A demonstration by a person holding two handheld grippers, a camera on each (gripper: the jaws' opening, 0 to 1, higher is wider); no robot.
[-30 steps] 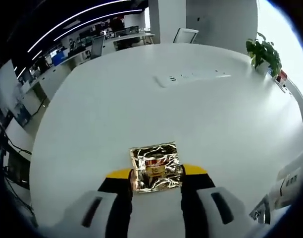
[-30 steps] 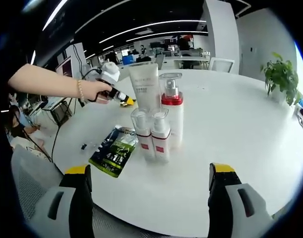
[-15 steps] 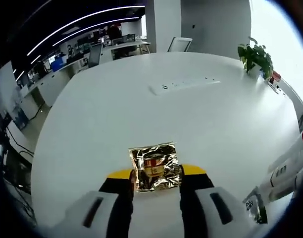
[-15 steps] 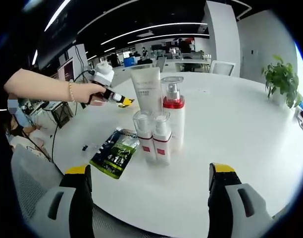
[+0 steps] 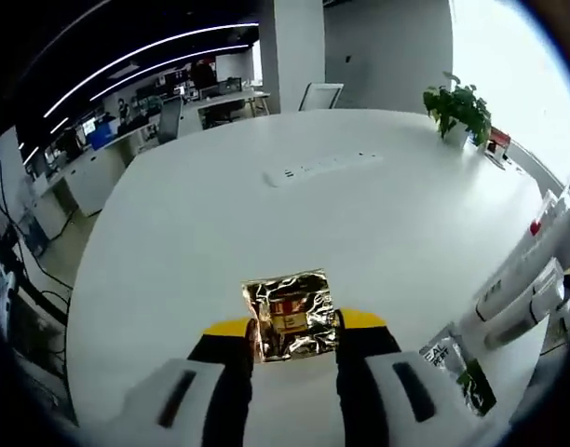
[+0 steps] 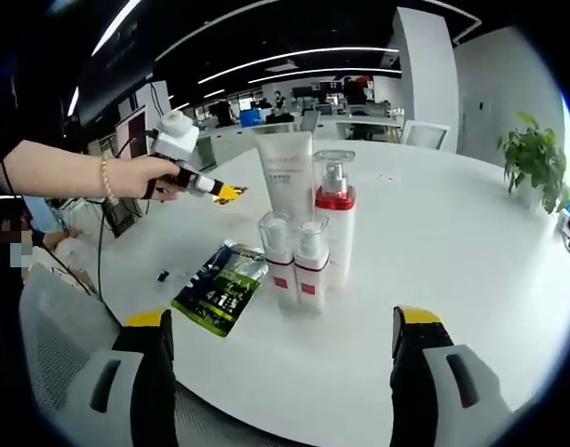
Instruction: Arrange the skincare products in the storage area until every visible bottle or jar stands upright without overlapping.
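My left gripper is shut on a crinkled gold foil sachet, held above the white table. In the right gripper view the same left gripper hangs at the upper left, held by a person's hand. A white tube, a tall red-collared pump bottle and two small red-banded bottles stand upright together at mid-table. A green sachet lies flat to their left. My right gripper is open, well short of the bottles. The bottles and green sachet show at the right of the left gripper view.
A white power strip lies across the far part of the table. A potted plant stands at the far right edge. A small dark object lies near the green sachet. Desks and chairs fill the office beyond.
The left gripper has swung with the gold sachet, bringing the bottles and green sachet further into its view. In the right gripper view it has drifted left and slightly away from the tube.
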